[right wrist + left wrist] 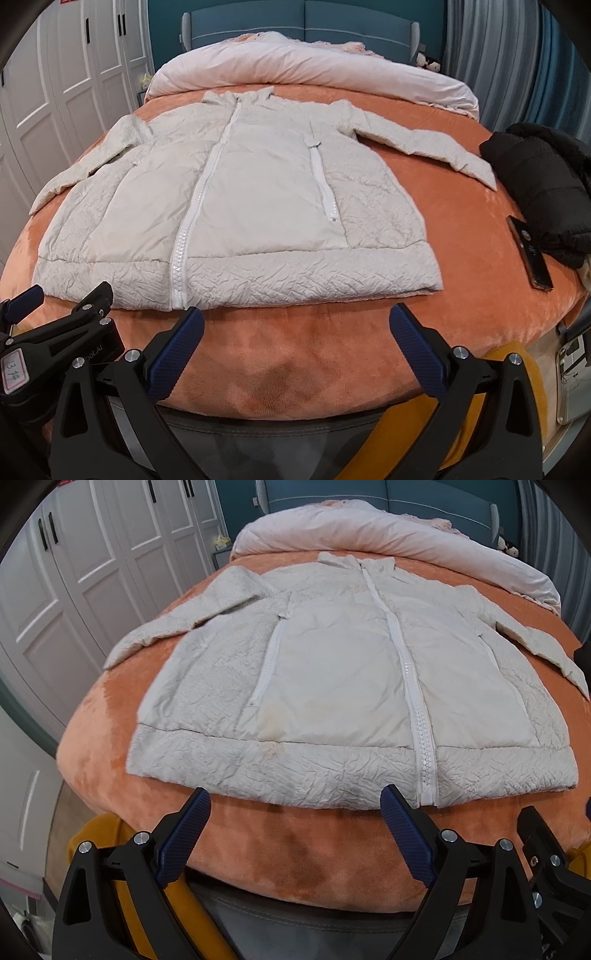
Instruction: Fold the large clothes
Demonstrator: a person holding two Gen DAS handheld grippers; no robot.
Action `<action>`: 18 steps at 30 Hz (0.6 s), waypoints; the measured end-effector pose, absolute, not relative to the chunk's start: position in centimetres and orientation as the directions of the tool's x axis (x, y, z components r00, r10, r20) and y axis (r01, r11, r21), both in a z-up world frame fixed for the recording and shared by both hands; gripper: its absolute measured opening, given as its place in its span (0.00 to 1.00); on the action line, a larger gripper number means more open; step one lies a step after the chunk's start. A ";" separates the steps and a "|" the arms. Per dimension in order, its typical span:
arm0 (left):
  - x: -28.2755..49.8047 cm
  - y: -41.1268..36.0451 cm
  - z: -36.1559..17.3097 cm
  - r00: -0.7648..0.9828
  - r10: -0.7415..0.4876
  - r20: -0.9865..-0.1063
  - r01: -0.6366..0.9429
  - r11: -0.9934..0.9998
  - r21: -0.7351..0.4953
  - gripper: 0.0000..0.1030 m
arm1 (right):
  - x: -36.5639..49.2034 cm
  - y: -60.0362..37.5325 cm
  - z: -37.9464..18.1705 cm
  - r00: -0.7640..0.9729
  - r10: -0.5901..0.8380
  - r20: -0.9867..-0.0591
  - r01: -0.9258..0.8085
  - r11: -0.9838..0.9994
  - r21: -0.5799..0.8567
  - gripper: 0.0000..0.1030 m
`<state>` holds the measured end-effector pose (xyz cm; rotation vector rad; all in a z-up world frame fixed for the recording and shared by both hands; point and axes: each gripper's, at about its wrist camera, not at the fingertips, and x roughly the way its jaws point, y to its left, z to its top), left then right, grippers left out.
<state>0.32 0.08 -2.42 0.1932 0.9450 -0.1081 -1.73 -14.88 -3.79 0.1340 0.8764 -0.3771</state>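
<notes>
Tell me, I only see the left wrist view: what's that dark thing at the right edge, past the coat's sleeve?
Observer: A black garment bunched up on the orange blanket, just past the white coat sleeve's cuff.
Operator: Is anything else over there?
Observer: Yes, a dark, flat remote-like device lies beside the black garment, toward the bed's near edge.
Operator: Is the right gripper holding the coat?
Observer: No. The right gripper is open, its fingers short of the hem, and the left gripper is open too.
</notes>
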 end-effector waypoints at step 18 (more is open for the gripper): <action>17.1 5.7 -2.1 0.632 0.054 -0.773 -0.035 0.999 0.041 0.89 | 8.4 -55.3 -4.8 0.621 -0.269 -0.736 0.713 0.585 0.387 0.95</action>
